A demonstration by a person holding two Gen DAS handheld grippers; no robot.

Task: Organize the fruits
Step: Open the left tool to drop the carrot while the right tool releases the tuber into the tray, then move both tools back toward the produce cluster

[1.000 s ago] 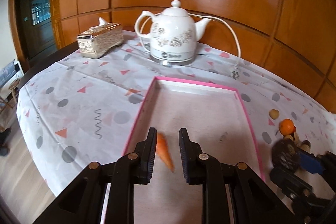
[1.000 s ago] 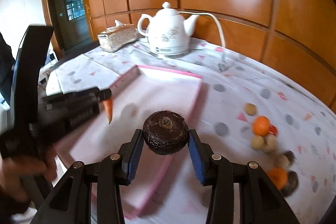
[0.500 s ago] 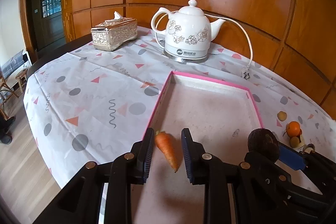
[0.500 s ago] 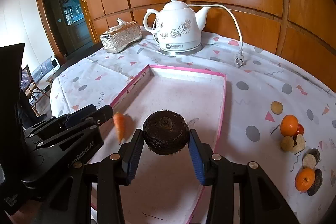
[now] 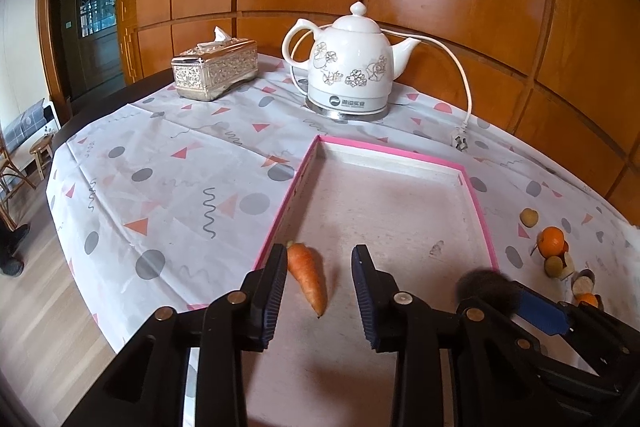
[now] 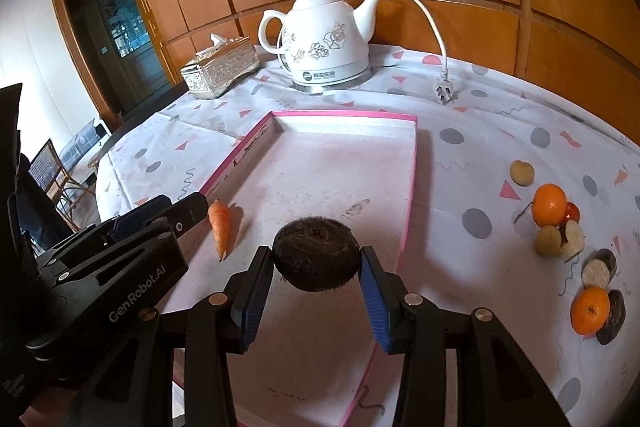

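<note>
A pink-rimmed tray lies on the patterned tablecloth. A small carrot lies in the tray near its left rim. My left gripper is open, its fingers on either side of the carrot, apart from it. My right gripper is shut on a dark round hairy fruit and holds it over the tray's near right part. Oranges, small tan fruits and dark cut pieces lie on the cloth right of the tray.
A white teapot on its base stands behind the tray, its cord and plug on the cloth. A silver tissue box sits at the back left. The table edge drops to the floor on the left.
My left gripper has opened and let go of the carrot, which now lies in the tray. My right gripper has carried the dark fruit over the tray.
</note>
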